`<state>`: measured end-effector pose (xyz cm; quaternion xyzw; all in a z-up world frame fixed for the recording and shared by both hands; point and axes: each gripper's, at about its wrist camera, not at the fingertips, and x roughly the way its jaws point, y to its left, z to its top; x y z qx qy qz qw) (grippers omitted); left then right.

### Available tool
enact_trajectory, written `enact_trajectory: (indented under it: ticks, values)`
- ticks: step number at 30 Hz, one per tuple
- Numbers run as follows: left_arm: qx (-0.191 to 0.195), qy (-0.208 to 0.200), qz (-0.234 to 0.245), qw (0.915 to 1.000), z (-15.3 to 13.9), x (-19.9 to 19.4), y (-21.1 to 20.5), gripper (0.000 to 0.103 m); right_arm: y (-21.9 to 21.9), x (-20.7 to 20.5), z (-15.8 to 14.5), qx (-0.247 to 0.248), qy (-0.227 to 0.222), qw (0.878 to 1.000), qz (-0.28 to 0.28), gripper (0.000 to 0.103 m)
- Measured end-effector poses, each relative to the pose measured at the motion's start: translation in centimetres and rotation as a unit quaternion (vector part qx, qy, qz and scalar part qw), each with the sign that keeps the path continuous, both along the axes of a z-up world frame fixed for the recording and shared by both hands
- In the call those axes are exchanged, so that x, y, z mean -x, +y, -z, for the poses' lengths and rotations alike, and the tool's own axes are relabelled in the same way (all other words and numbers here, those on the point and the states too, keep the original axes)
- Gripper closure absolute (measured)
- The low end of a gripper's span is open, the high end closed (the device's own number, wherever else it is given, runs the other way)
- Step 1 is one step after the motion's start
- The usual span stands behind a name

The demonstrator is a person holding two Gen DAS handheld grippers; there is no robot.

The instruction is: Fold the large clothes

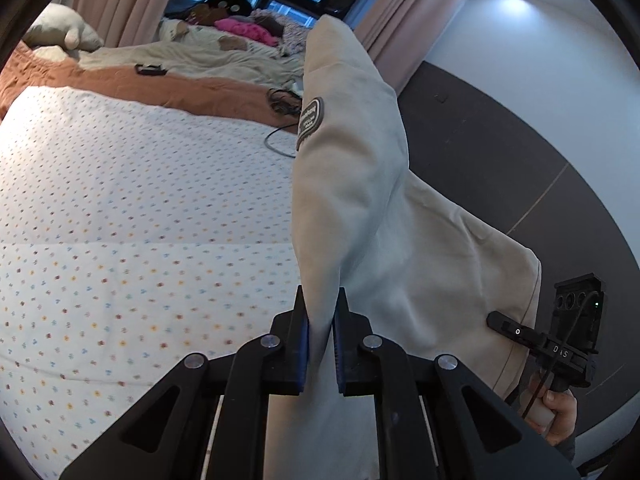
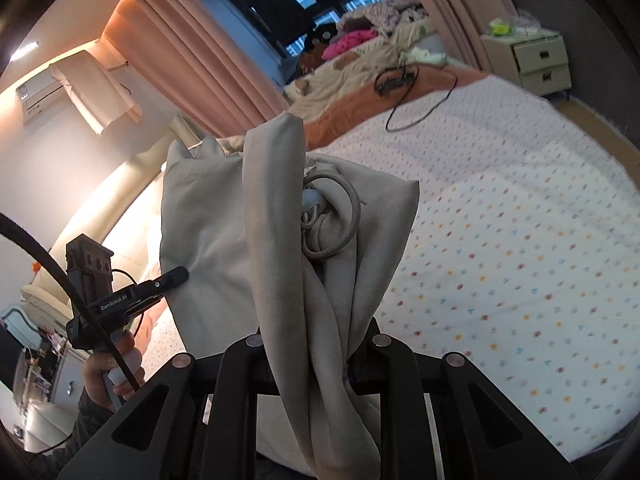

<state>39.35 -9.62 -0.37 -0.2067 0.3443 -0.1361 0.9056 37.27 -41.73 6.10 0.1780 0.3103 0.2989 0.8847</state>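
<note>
A large pale grey-beige garment (image 1: 360, 184) with an oval brown patch (image 1: 310, 122) hangs in the air between both grippers, above the bed. My left gripper (image 1: 320, 320) is shut on a fold of it between its blue pads. In the right wrist view the same garment (image 2: 224, 216) bunches over my right gripper (image 2: 316, 332), which is shut on it; the fingertips are hidden by cloth. A grey ring-shaped emblem (image 2: 328, 216) shows on the cloth. The right gripper also shows in the left wrist view (image 1: 496, 320), the left one in the right wrist view (image 2: 180, 274).
A bed with a white dotted sheet (image 1: 140, 220) lies below. A brown blanket (image 1: 160, 88), a cable (image 2: 420, 108), a small black device (image 1: 150, 69) and piled clothes (image 1: 248, 30) lie at its far end. A nightstand (image 2: 532, 60) stands right; curtains (image 2: 200, 52) behind.
</note>
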Motion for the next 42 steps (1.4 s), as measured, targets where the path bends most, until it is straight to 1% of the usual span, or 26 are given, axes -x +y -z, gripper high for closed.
enact_trajectory:
  ticks: [4,9,14,21,26,28,33,36,39,42]
  values:
    - [0.015,-0.017,0.020,0.9996,-1.5,0.6,-3.6,0.091,-3.1,3.1,-2.4,0.012,-0.024,0.999,0.030,0.087]
    - [0.009,-0.022,0.055,0.9982,-3.3,-0.1,-8.9,0.091,-6.6,6.1,-4.6,0.027,-0.040,0.997,0.068,0.087]
    - [0.013,-0.030,0.086,0.9957,-4.7,-0.6,-13.4,0.091,-10.2,8.8,-6.6,0.035,-0.043,0.994,0.099,0.088]
    - [0.024,-0.033,0.126,0.9912,-6.4,-0.8,-19.0,0.091,-12.5,11.7,-8.4,0.047,-0.043,0.989,0.133,0.087]
    - [0.033,-0.020,0.157,0.9868,-6.8,-0.5,-22.2,0.091,-11.2,11.6,-9.3,0.073,-0.032,0.985,0.150,0.087]
    - [0.037,-0.015,0.170,0.9846,-6.8,-0.7,-23.4,0.091,-11.4,11.8,-9.9,0.078,-0.023,0.985,0.153,0.088]
    - [0.053,0.016,0.199,0.9784,-5.8,-3.0,-25.8,0.091,-12.1,10.4,-10.8,0.089,0.010,0.981,0.173,0.087]
    - [0.042,0.034,0.204,0.9774,-4.5,-4.2,-27.4,0.091,-11.8,8.6,-10.4,0.091,0.026,0.979,0.183,0.088]
    - [0.042,0.068,0.205,0.9755,-2.4,-6.7,-28.2,0.092,-11.3,5.9,-9.5,0.100,0.049,0.975,0.191,0.087]
    - [0.046,0.083,0.208,0.9736,-0.9,-8.9,-28.7,0.092,-10.3,3.0,-8.4,0.114,0.071,0.971,0.196,0.088]
